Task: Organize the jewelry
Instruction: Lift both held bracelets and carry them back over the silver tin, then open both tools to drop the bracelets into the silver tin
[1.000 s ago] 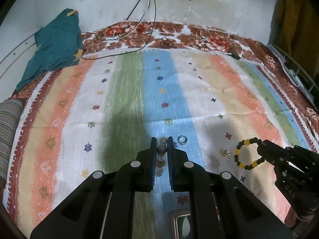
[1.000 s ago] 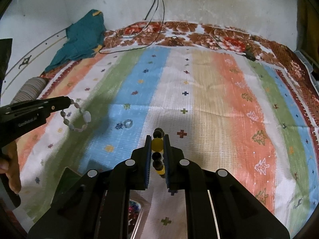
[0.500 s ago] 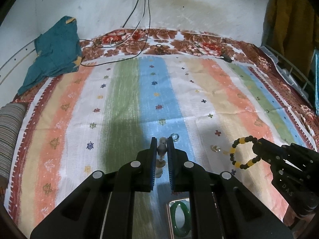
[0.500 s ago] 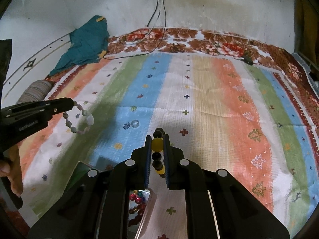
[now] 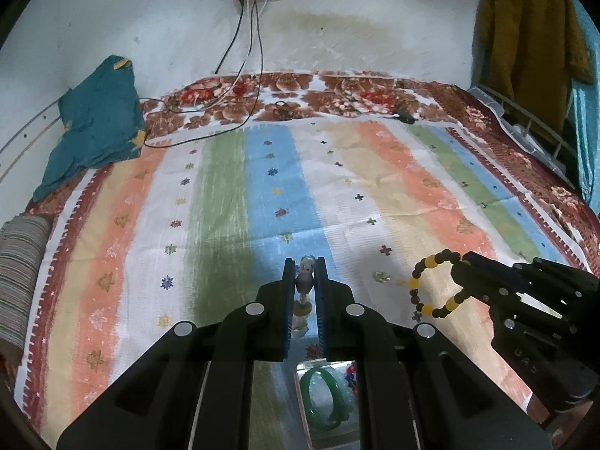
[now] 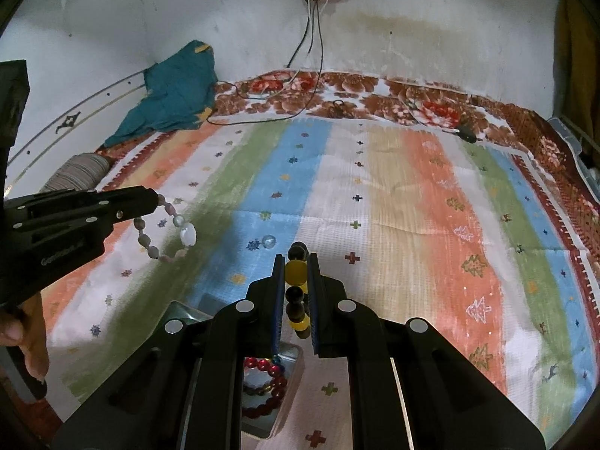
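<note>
My left gripper [image 5: 304, 262] is shut on a bracelet of pale grey and pink stones [image 5: 303, 281], which hangs above the striped bedspread [image 5: 225, 206]. In the right wrist view the same left gripper [image 6: 153, 198] comes in from the left with the pale bracelet [image 6: 176, 232] dangling as a loop. My right gripper [image 6: 296, 258] is shut on a black and yellow bead bracelet [image 6: 296, 273]. The left wrist view shows the right gripper [image 5: 459, 262] at the right with that beaded loop [image 5: 435, 285] hanging free. An open box [image 5: 300, 405] lies below the grippers.
The box holds a green bangle [image 5: 322, 397] and red beads [image 6: 262, 386]. A small ring [image 5: 381, 276] and a clear ring [image 6: 268, 240] lie on the bedspread. A teal cloth [image 5: 93, 131], cables [image 5: 240, 120] and a striped roll [image 5: 18, 255] sit at the far left. A hand [image 6: 30, 337] grips the left tool.
Both grippers have risen and drawn back, still holding their bracelets. The box with the green bangle and red beads has come into view below them.
</note>
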